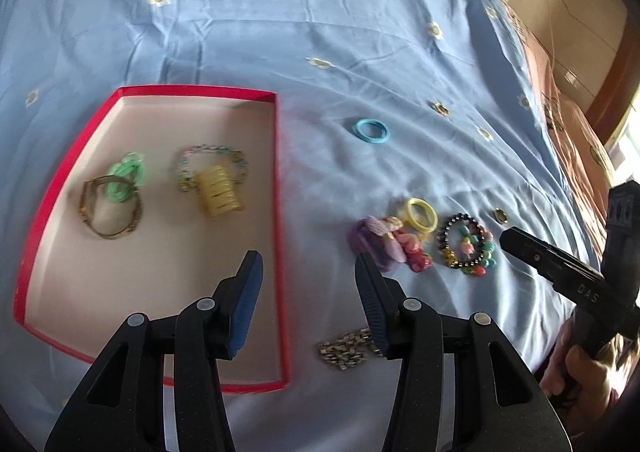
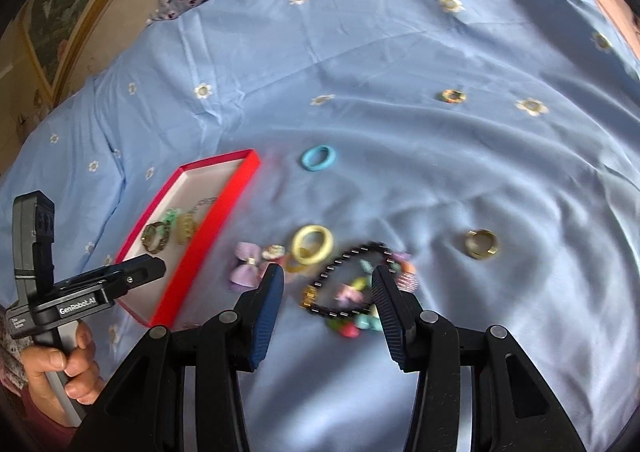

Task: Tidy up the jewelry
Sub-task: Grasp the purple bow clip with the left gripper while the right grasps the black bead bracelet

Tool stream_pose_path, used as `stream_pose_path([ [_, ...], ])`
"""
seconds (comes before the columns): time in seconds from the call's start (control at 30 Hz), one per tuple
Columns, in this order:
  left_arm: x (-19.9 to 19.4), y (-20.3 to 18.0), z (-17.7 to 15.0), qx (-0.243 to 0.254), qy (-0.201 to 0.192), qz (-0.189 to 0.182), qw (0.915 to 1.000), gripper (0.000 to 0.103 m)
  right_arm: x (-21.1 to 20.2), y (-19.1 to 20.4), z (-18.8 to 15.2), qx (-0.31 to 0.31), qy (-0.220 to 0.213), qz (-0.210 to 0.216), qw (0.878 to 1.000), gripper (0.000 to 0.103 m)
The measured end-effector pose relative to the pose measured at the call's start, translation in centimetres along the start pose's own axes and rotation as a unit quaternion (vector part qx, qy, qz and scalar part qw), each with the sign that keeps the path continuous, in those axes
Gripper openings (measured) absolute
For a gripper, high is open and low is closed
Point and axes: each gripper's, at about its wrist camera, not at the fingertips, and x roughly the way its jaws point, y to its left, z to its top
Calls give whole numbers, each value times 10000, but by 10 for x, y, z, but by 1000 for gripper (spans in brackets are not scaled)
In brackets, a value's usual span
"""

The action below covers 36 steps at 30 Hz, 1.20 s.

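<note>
Both grippers, left (image 1: 308, 284) and right (image 2: 328, 292), gape empty; centre the right over the bead bracelet (image 2: 352, 288) before closing.

Left claw (image 1: 308, 304) hangs open above red tray's (image 1: 280, 236) edge.

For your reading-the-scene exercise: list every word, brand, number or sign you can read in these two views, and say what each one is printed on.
"GenRobot.AI": white lettering on the side of the left gripper's body, seen from the right wrist camera.
"DAS": pale letters on the right gripper's body, seen from the left wrist camera.
Small white label beside the brand name on the left gripper: too small to read.
The red box, bedsheet and jewellery show no text.
</note>
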Motion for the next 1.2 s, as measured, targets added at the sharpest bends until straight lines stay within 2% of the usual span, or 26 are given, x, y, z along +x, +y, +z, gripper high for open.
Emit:
stream_pose_path([
  [0.5,35,-37,4,412,311,-104,9986,47,-2,-18,1,-120,62,-270,9995,46],
  [0.73,51,-39,4,471,446,-37,9979,47,5,-5,4,-477,137,-259,9984,29],
  [0.93,63,-42,6,499,533,-109,9973,47,24,-2,11,-620,266,-325,9972,25],
  [1.07,71,-45,5,562,580,-122,9967,47,45,-8,14,-659,500,-526,9952,21],
  [1.13,73,-46,4,623,547,-125,9965,42,52,-11,14,-701,541,-561,9945,18],
  [1.2,75,-46,3,648,577,-251,9959,26,53,-9,13,-772,529,-604,9938,15],
])
